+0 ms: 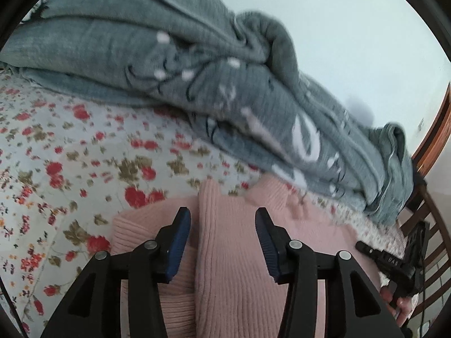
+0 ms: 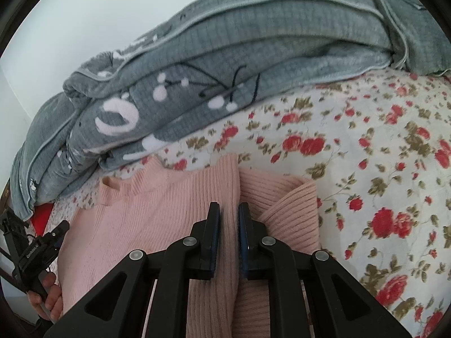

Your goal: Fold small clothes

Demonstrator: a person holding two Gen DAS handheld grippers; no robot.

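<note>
Now left hand-held gripper [image 1: 222, 214] agape over pink sweater [image 1: 231, 253]; right hand-held gripper [image 2: 229, 208] nearly closed, pinching sweater fold.

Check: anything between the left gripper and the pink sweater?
Nothing visible. The left gripper sits right over the sweater, jaws apart, a folded ridge of knit running between them. The grey blanket lies farther back on the floral sheet, clear of the gripper.

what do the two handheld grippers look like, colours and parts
Both the left gripper and the right gripper are matte black frames with triangular cut-outs, silver round pivot pins, and blue ribbed pads on their fingers. Seen from the side, one carries small white lettering.
</note>
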